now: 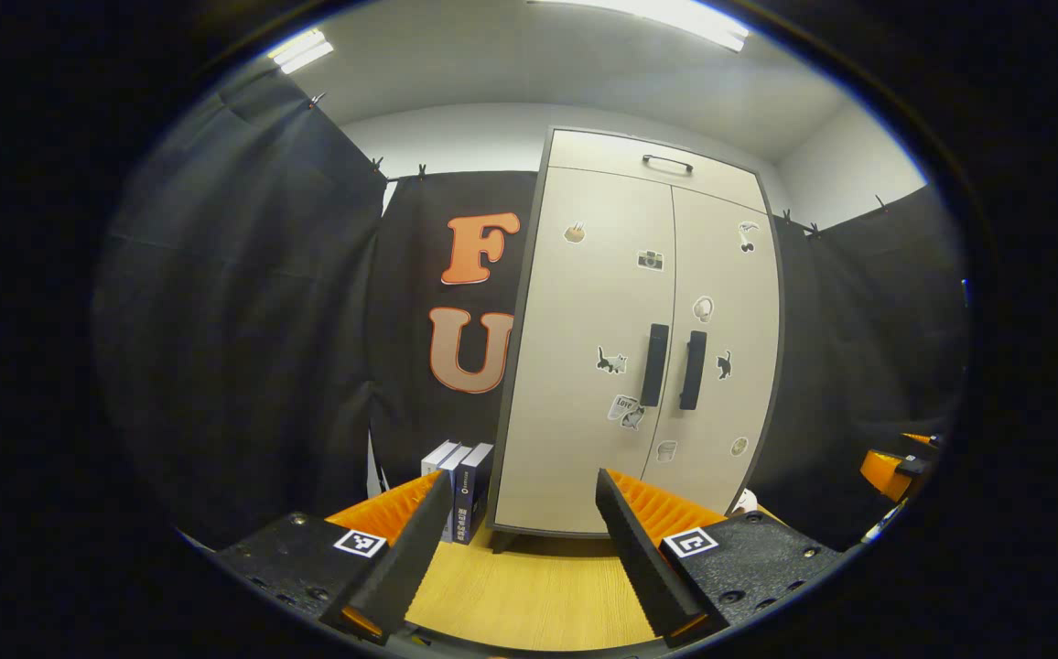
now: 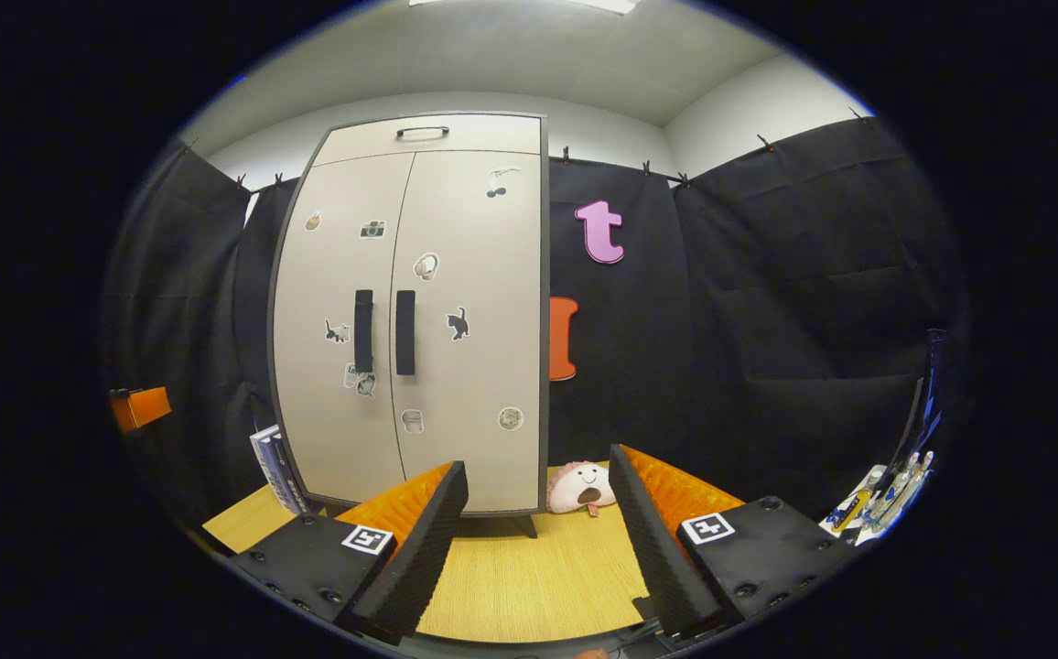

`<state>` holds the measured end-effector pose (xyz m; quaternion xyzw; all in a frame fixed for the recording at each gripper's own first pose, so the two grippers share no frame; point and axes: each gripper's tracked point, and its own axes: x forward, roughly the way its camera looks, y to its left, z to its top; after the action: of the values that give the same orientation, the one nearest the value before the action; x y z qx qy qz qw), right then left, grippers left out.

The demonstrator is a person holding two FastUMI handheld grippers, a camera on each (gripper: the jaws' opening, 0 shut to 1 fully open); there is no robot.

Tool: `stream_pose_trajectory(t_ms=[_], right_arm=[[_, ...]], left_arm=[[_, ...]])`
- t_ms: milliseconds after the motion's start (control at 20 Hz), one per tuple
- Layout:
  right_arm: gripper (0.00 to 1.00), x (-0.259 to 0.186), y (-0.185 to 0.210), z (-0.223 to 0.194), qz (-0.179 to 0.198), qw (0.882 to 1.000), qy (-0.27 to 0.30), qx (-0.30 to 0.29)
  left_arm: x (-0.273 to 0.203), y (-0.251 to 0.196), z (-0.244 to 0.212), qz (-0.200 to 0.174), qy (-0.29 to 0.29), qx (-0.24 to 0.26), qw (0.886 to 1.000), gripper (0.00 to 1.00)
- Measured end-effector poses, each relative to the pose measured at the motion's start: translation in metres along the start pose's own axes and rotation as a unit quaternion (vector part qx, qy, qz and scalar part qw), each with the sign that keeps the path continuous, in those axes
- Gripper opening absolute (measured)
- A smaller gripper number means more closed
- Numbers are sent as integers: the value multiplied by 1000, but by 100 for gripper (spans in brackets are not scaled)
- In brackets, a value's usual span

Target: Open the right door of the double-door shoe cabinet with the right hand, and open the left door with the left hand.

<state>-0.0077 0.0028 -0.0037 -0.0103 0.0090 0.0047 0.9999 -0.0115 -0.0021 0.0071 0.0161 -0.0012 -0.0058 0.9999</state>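
A beige double-door shoe cabinet (image 1: 639,339) (image 2: 419,311) stands upright with both doors closed. Two dark vertical handles sit at the middle seam: the left door handle (image 1: 654,364) (image 2: 363,330) and the right door handle (image 1: 693,370) (image 2: 405,332). Small stickers dot both doors. My left gripper (image 1: 520,549) is open, well short of the cabinet and low in front of its left door. My right gripper (image 2: 538,540) is open too, low and to the right of the cabinet's right edge. In the left gripper view the other gripper (image 1: 895,469) peeks in at the far right.
A top drawer with a handle (image 1: 668,164) caps the cabinet. Several books (image 1: 460,485) (image 2: 275,467) lean by its left side. A pink plush toy (image 2: 581,488) lies at its right foot. Wooden floor (image 1: 529,595) runs in front. Small items (image 2: 886,494) sit far right.
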Motion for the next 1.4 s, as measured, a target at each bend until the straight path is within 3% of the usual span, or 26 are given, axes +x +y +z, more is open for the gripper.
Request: stream_pose_trajectory(t_ms=[300,400,450,500,1150,1400], right_arm=[[92,10,9,4,4,1000,2,-14],[92,17,14,6,5,1000,10,-18],[99,20,18,7,8,1000,13,-19],[98,25,24,8,11,1000,15,-17],[98,106,138,49,98,995,20,0],[98,154,167,67,98,995,16,-1]], left_arm=[[-1,2,0,-1,0,-6,1000,92],[0,4,2,0,-2,-2,1000,95],[0,5,2,0,-3,-1,1000,95],[2,2,-1,-3,-1,-1,1000,95],[6,13,-18,13,21,-3,1000,95],[16,13,-29,16,33,0,999,95]])
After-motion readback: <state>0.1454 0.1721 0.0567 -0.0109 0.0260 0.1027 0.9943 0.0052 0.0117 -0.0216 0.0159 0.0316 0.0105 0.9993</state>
